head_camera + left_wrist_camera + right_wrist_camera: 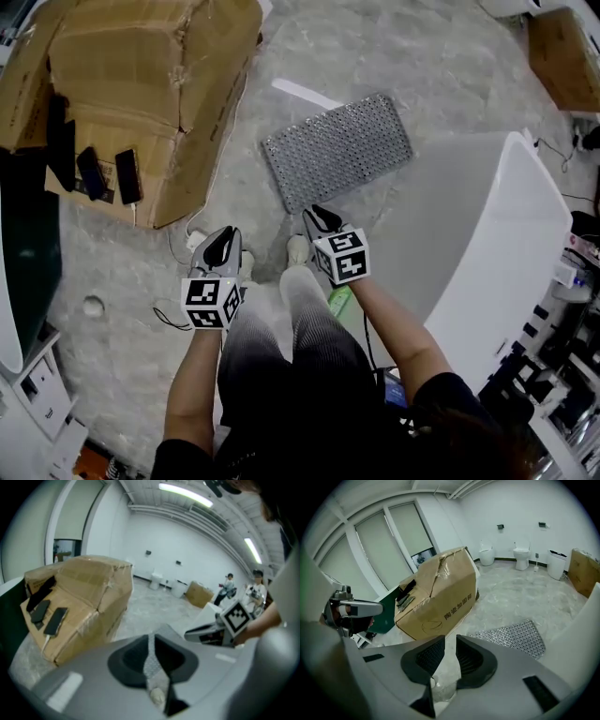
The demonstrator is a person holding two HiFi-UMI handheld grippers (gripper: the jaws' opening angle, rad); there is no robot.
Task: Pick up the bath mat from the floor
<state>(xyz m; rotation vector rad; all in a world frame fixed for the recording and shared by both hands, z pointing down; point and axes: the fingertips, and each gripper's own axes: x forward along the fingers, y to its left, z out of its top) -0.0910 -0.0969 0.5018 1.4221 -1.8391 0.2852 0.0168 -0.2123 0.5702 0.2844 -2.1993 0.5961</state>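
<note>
The bath mat point(337, 150), grey and studded with holes, lies flat on the marble floor just ahead of my feet. It also shows in the right gripper view, the bath mat point(511, 637) lying right of the jaws. My right gripper point(318, 216) hovers close to the mat's near edge; its jaws stand apart with only floor between them point(450, 641). My left gripper point(222, 246) is held further left, off the mat, over bare floor. Its jaws point(151, 639) look pressed together with nothing in them.
A big cardboard box point(141, 84) with phones point(127, 175) on it stands at the left. A white bathtub point(487, 234) fills the right side, close to the mat. A white cable point(183, 246) trails on the floor by the box. Toilets point(520, 555) stand along the far wall.
</note>
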